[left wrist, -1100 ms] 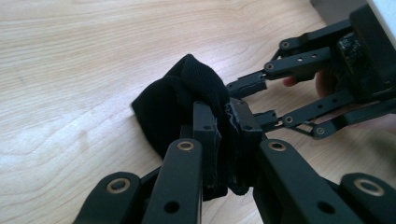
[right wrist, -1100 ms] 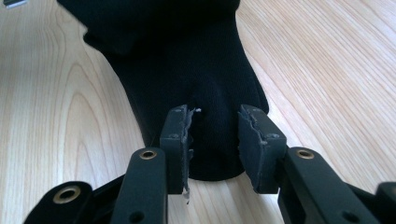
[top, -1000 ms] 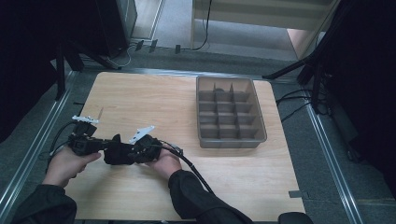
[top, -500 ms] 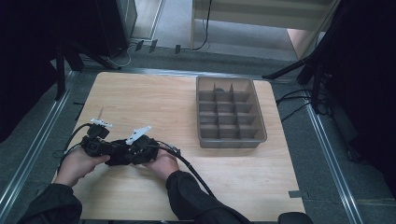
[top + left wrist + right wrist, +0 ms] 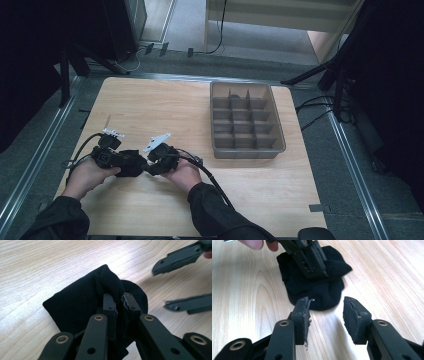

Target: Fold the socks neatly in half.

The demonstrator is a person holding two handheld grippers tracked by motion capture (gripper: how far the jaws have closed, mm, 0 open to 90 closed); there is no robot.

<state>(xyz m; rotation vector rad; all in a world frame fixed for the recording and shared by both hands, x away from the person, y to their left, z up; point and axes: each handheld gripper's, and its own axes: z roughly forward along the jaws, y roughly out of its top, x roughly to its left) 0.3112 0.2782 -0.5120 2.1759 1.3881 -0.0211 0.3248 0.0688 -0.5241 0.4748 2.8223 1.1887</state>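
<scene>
Black knit cloth (image 5: 82,305), bunched near the bench's (image 5: 165,100) front-left corner, is pinched at a raised fold by the left claw (image 5: 119,302), which seemingly anchors it. The right claw (image 5: 325,312), spread with nothing between its pads, has just been closing slightly and faces the cloth's near edge, apparently to take a second hold. The grey divided tray (image 5: 280,137) stands well apart, toward the right edge.

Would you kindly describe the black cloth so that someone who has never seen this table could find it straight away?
Start at the wooden table and go to its near left part, away from the grey divided tray. There the black cloth lies bunched, a fold pinched in the left claw, the right claw open beside it. It is the one soft thing there.
</scene>
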